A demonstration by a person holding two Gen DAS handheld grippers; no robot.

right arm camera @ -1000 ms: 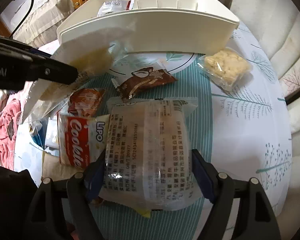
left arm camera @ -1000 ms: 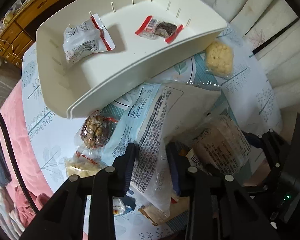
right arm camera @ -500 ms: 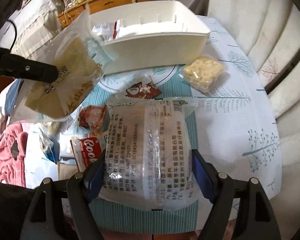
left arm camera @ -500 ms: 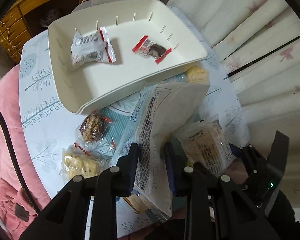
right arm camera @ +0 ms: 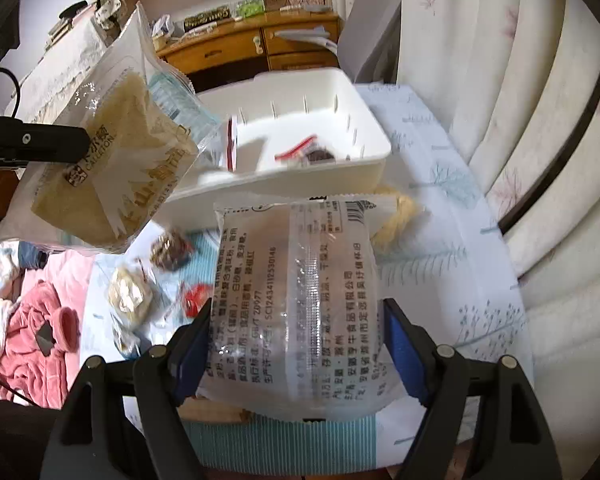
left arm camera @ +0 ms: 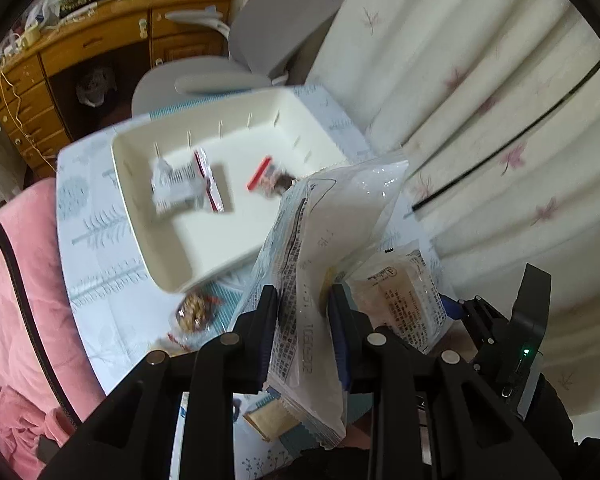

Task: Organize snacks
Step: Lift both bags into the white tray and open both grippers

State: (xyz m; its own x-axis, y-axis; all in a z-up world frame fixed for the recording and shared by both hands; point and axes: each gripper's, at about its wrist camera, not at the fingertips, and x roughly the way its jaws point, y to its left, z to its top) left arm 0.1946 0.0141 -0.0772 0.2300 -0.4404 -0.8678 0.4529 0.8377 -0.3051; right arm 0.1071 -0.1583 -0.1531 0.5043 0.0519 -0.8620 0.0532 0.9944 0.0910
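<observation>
My left gripper (left arm camera: pixel 302 312) is shut on a large white snack bag (left arm camera: pixel 324 248) and holds it high above the table; the bag also shows in the right wrist view (right arm camera: pixel 112 160). My right gripper (right arm camera: pixel 296 344) is shut on a clear wrapped cake packet (right arm camera: pixel 296 304), also lifted; it shows in the left wrist view (left arm camera: pixel 404 300). The white tray (left arm camera: pixel 156 240) (right arm camera: pixel 364 128) lies ahead and holds a white-and-red packet (left arm camera: pixel 180 188) and a small red-edged dark snack (left arm camera: pixel 272 176) (right arm camera: pixel 308 154).
Loose snacks lie on the tablecloth in front of the tray: a nut cluster packet (left arm camera: pixel 194 312) (right arm camera: pixel 168 248), a pale packet (right arm camera: pixel 130 296) and a yellow packet (right arm camera: pixel 400 216). A curtain (left arm camera: pixel 480 100) hangs to the right, a wooden dresser (left arm camera: pixel 80 60) and grey chair (left arm camera: pixel 260 32) behind, pink bedding (left arm camera: pixel 16 300) left.
Both grippers have risen with their packets, so the table and tray look farther and smaller. The left bag now hangs in front of the tray's near right corner.
</observation>
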